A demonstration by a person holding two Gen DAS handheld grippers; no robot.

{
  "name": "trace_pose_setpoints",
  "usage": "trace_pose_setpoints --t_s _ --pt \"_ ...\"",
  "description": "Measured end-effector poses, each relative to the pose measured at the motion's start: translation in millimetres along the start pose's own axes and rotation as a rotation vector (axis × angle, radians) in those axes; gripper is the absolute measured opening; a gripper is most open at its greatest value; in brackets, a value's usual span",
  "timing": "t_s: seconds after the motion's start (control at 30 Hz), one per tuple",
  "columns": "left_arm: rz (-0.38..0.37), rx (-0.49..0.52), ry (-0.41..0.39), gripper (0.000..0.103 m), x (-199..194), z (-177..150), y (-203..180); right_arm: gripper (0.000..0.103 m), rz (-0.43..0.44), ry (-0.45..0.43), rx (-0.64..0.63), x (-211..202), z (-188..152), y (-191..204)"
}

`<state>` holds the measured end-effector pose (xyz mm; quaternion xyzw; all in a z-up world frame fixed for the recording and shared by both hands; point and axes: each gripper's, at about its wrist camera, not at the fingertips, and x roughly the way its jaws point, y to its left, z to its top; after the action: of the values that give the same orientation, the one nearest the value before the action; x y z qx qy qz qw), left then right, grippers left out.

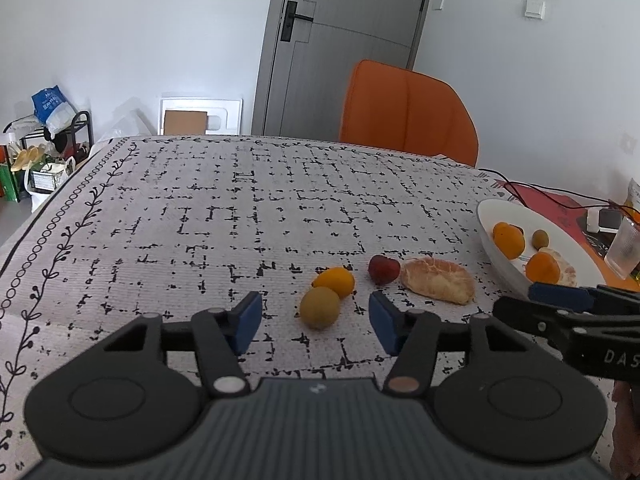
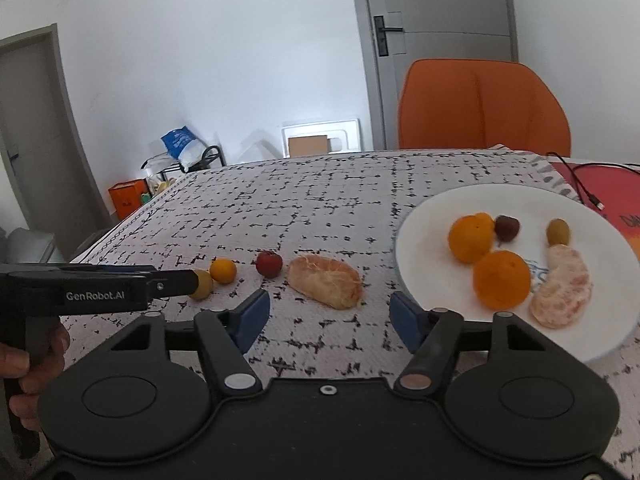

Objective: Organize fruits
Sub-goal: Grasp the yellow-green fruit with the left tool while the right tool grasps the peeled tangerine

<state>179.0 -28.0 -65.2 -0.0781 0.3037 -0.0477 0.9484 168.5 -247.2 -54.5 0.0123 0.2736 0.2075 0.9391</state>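
Observation:
On the patterned tablecloth lie a green-yellow round fruit, a small orange fruit, a red fruit and a peeled citrus piece. My left gripper is open and empty, with the green fruit just ahead between its fingers. My right gripper is open and empty, just short of the peeled piece. The white plate at right holds two oranges, a dark red fruit, a green fruit and a peeled citrus piece.
An orange chair stands behind the table's far edge, before a grey door. A clear glass, a black cable and a red mat lie right of the plate. Clutter sits on the floor at left.

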Motion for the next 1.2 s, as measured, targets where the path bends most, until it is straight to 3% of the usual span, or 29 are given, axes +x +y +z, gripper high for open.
trace_pose_setpoints --t_s 0.53,0.67,1.2 --pt "-0.028 -0.021 0.030 0.039 23.9 2.0 4.6 0.058 0.013 0.033 -0.070 35.2 16.7 8.0" --pt "-0.036 -0.016 0.028 0.024 28.1 1.0 4.5 0.058 0.008 0.040 -0.080 41.0 18.8 7.8" --pt "-0.003 -0.051 -0.002 0.023 11.9 5.6 23.2 0.058 0.010 0.067 -0.149 65.5 26.6 14.9"
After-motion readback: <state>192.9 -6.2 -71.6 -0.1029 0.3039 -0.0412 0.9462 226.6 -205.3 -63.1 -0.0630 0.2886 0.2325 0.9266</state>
